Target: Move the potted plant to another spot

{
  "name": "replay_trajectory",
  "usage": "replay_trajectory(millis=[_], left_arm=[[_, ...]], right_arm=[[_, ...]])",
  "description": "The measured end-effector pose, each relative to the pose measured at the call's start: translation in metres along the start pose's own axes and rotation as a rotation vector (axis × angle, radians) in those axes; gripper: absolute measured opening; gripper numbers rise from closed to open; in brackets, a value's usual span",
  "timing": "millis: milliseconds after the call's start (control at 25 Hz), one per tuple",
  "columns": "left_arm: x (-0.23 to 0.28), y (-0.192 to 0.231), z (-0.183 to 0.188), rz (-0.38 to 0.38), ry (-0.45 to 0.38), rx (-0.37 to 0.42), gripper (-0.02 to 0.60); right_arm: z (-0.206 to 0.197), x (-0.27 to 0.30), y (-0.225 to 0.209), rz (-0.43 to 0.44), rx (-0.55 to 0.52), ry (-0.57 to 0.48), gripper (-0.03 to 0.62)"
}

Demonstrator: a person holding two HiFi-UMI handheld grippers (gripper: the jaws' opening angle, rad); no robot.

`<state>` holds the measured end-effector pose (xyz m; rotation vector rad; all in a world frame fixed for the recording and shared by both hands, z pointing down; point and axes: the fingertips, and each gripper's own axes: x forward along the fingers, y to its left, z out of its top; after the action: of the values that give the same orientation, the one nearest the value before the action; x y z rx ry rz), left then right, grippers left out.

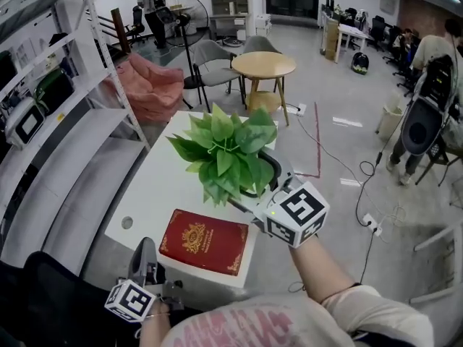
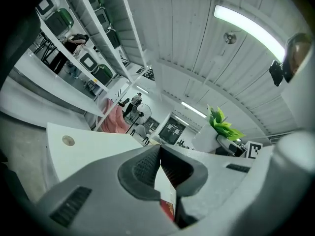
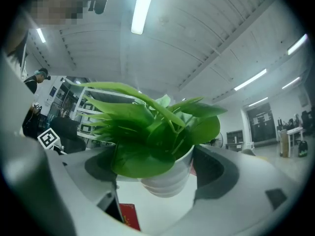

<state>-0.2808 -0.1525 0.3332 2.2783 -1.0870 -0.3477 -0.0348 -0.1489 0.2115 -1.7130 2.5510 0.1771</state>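
nearest the head camera was the left gripper, low at the near edge of the table, with its marker cube below it. from above i could not read its jaws. its own view settled that: they were clenched tip to tip on nothing, with only a sliver of tabletop and red cover showing behind them.

the white table filled the middle of the head view, with grey shelving running along its left side.

the potted plant hung over the far right part of the table, grasped by the right gripper. in the head view the leaves covered the pot completely. the right gripper view showed what was missing: a white ribbed pot pinched between both jaws, its base clear of the tabletop below it. the left gripper view only caught the leaves, small and off to its right.

a red book lay flat at the near right corner of the table, below the plant in the head view. the right gripper view showed just one corner of it.

smallest was a round cap set in the tabletop near the left edge, seen also in the left gripper view.
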Motion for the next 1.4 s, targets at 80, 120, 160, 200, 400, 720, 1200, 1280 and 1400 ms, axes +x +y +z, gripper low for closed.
replay_trajectory(millis=[80, 120, 160, 200, 400, 720, 1200, 1280, 1400], left_arm=[[0.005, 0.0, 0.009, -0.024, 0.011, 0.001, 0.005], [0.007, -0.001, 0.015, -0.039, 0.016, 0.007, 0.005], [0.01, -0.003, 0.02, -0.057, 0.02, 0.015, 0.005], [0.013, -0.004, 0.025, -0.076, 0.022, 0.023, 0.005], [0.022, -0.015, 0.031, -0.155, 0.023, 0.033, 0.005], [0.033, -0.017, 0.025, -0.22, 0.058, 0.013, 0.005], [0.035, -0.003, 0.027, -0.235, 0.075, -0.011, 0.005], [0.037, -0.001, 0.024, -0.234, 0.076, -0.011, 0.005], [0.041, -0.002, 0.023, -0.239, 0.072, -0.007, 0.005]], right_arm=[[0.004, -0.002, -0.001, -0.034, -0.001, -0.005, 0.459], [0.005, -0.004, -0.001, -0.055, -0.005, -0.008, 0.459], [0.007, -0.005, -0.002, -0.077, -0.01, -0.012, 0.459], [0.007, -0.007, -0.004, -0.099, -0.014, -0.015, 0.459], [0.005, -0.024, -0.004, -0.153, -0.012, -0.014, 0.459], [-0.001, -0.042, -0.003, -0.227, 0.009, -0.008, 0.459], [-0.003, -0.044, -0.002, -0.28, 0.029, 0.0, 0.459], [-0.005, -0.043, -0.003, -0.281, 0.03, -0.006, 0.459], [-0.007, -0.043, -0.005, -0.281, 0.024, -0.01, 0.459]])
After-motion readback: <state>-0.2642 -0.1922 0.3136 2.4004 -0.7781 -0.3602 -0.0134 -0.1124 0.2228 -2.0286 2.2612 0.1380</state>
